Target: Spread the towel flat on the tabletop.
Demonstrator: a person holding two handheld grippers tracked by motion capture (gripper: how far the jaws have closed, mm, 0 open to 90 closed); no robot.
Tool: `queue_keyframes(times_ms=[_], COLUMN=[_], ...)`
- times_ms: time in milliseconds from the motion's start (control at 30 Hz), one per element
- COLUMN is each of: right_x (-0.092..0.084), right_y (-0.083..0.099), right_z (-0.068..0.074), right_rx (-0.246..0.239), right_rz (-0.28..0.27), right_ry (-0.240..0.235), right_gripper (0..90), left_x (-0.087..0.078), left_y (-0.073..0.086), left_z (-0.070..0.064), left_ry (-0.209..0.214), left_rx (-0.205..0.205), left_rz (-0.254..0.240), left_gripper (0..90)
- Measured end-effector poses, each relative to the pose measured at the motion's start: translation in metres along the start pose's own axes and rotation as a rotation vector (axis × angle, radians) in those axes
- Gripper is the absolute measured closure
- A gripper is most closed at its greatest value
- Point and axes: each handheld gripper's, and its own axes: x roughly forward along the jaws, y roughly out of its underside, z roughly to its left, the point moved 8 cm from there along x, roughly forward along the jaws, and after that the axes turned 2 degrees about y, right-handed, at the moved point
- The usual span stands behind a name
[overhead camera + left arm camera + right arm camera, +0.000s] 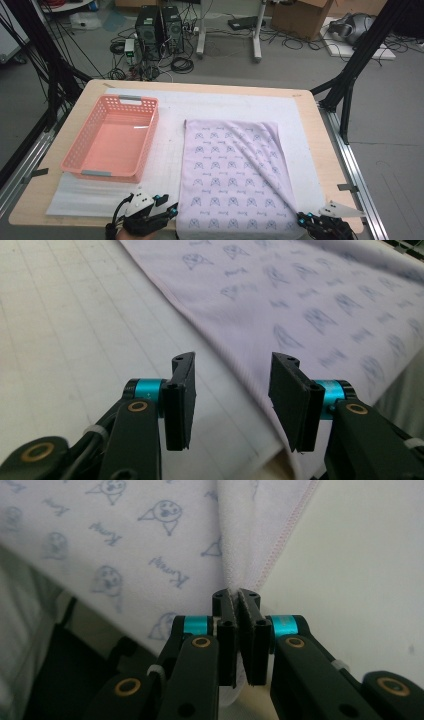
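From the high view, we are seeing the printed cloth (pixel 235 175) lying flat on the white mat (pixel 170 165), right of the pink basket (pixel 112 137); our left gripper (pixel 167 207) is sitting at its near left corner, our right gripper (pixel 306 219) at its near right corner. In the left gripper view, our jaws are standing apart over the cloth's edge, touching nothing. In the right gripper view, our jaws are pinching a bunched fold of cloth.
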Motion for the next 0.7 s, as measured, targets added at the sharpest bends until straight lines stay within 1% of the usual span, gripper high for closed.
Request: queue_keyframes(times_ms=[33, 67, 100, 133, 200, 267, 300, 333, 367, 400, 433, 467, 500, 533, 600, 633, 700], right_x=[-0.002, -0.003, -0.004, -0.005, -0.004, -0.001, 0.0, 0.002, 0.003, 0.004, 0.006, 0.007, 0.008, 0.009, 0.012, 0.013, 0.015], right_y=[0.002, 0.001, -0.002, -0.004, -0.012, -0.017, -0.019, -0.02, -0.022, -0.022, -0.024, -0.024, -0.026, -0.026, -0.028, -0.029, -0.029], right_z=[-0.001, -0.003, -0.004, -0.005, -0.006, -0.007, -0.008, -0.009, -0.011, -0.012, -0.016, -0.017, -0.021, -0.023, -0.027, -0.028, -0.028], right_rx=[0.001, 0.013, 0.03, 0.035, 0.045, 0.059, 0.062, 0.062, 0.068, 0.073, 0.083, 0.094, 0.107, 0.115, 0.131, 0.137, 0.141], right_rz=[-0.007, -0.022, -0.044, -0.059, -0.091, -0.109, -0.112, -0.115, -0.116, -0.121, -0.125, -0.123, -0.129, -0.13, -0.125, -0.126, -0.125], right_ry=[0.002, 0.01, 0.008, 0.016, 0.026, 0.041, 0.041, 0.049, 0.055, 0.058, 0.069, 0.072, 0.082, 0.085, 0.096, 0.094, 0.092], right_gripper=[75.7, 69.4, 66.5, 64.1, 61.4, 59.9, 59.9, 59.5, 58.8, 58.4, 58.3, 58.3, 58.3, 58.3, 58.8, 58.8, 59.7], left_x=[0.004, 0.008, 0.011, 0.016, 0.027, 0.036, 0.042, 0.047, 0.049, 0.05, 0.051, 0.05, 0.05, 0.05, 0.046, 0.042, 0.031], left_y=[-0.002, -0.006, -0.008, -0.011, -0.017, -0.019, -0.019, -0.018, -0.018, -0.018, -0.018, -0.017, -0.016, -0.016, -0.016, -0.014, -0.012], left_z=[0.001, 0.002, 0.003, 0.004, 0.007, 0.007, 0.005, 0.002, 0.0, -0.002, -0.002, 0.0, -0.001, -0.001, 0.0, 0.002, 0.005], left_ry=[0.003, 0.005, 0.005, 0.007, 0.008, 0.017, 0.031, 0.033, 0.021, -0.002, -0.025, -0.076, -0.064, -0.047, -0.032, -0.024, -0.021], left_rx=[-0.005, -0.007, -0.01, -0.018, -0.03, -0.039, -0.033, -0.024, -0.006, 0.019, 0.032, 0.069, 0.063, 0.058, 0.04, 0.04, 0.03], left_rz=[0.002, 0.006, 0.005, 0.008, 0.018, 0.039, 0.054, 0.074, 0.073, 0.076, 0.075, 0.072, 0.07, 0.072, 0.087, 0.099, 0.097], left_gripper=[52.9, 52.8, 52.3, 52.2, 51.7, 52.0, 52.3, 53.0, 53.1, 54.7, 57.7, 67.3, 78.0, 85.8, 86.5, 86.6, 86.7])
